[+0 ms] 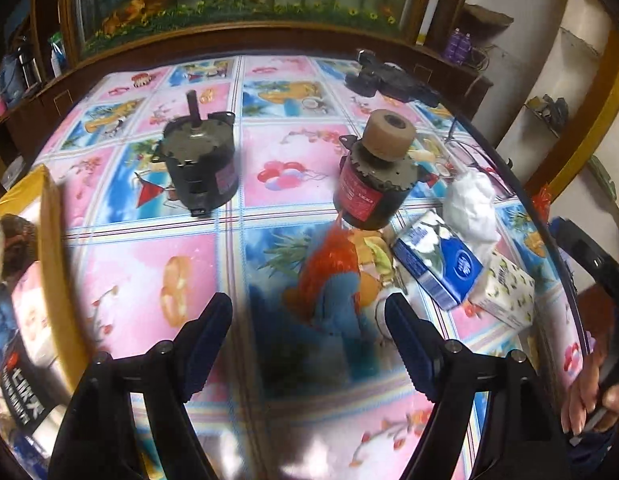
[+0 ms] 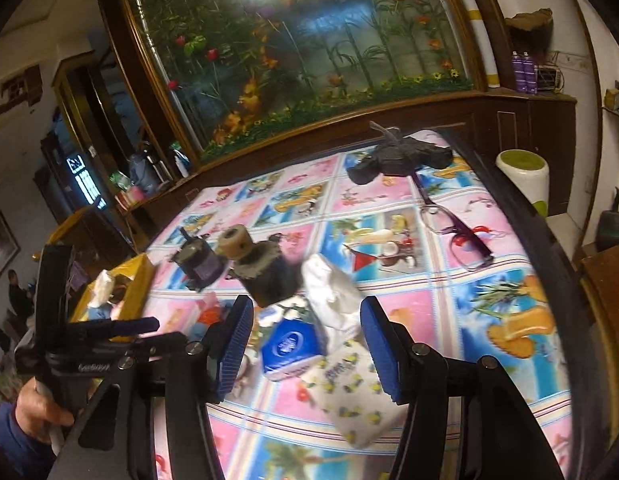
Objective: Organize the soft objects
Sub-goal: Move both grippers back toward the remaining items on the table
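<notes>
The left gripper [image 1: 309,340], jaws apart and empty, has the red mesh bundle [image 1: 329,268] just ahead between its fingers. The right gripper [image 2: 305,344], open and empty, frames the tissue packs [image 2: 291,344], lying nearer it.

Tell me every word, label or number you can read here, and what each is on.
Nothing reads for certain.
black packet in the yellow box: big white letters, tilted, unclear.
red labels on the motors: too small.
blue tissue pack: round logo, print blurred.
glowing wall display: digits blurred.
</notes>
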`<state>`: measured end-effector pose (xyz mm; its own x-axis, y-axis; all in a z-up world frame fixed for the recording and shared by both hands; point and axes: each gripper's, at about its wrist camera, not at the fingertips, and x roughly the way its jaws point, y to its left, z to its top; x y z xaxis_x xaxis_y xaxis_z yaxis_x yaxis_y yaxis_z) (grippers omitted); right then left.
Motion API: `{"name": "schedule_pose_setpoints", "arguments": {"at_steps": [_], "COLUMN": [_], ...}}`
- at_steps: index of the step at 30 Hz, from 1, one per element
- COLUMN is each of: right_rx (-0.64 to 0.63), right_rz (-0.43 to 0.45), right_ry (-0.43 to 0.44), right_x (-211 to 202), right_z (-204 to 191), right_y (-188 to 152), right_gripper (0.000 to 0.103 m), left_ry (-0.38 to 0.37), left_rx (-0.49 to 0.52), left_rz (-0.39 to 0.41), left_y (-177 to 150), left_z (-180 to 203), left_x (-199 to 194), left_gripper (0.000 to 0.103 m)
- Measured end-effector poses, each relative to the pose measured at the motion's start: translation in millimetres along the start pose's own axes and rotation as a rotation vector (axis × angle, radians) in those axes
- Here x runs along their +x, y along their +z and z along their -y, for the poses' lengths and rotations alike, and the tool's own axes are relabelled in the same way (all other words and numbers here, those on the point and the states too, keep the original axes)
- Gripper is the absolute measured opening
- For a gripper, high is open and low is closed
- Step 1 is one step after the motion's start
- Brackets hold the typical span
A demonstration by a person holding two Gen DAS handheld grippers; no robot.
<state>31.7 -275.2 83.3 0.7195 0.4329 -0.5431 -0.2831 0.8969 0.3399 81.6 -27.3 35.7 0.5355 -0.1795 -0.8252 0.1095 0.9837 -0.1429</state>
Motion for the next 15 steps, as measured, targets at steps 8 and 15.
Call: {"name": "schedule_pose_setpoints", "arguments": {"at_steps": [8, 15], "right_rx": [-0.074, -0.121], "right_rz": [-0.135, -0.218], "right_ry": [-0.082, -0.084], "right_x": [15, 30], "right_z": [20, 21], "right_y": [-5, -14], "right_gripper": [0.082, 0.082], "left_ry": [0.033, 0.019], "left_rx": [0.019, -0.018], "left_rz": [-0.005, 0.009], "left_y": [9, -4], "left_z": [5, -12], "left_x": [33, 28], "left_gripper": [0.053, 0.028]}}
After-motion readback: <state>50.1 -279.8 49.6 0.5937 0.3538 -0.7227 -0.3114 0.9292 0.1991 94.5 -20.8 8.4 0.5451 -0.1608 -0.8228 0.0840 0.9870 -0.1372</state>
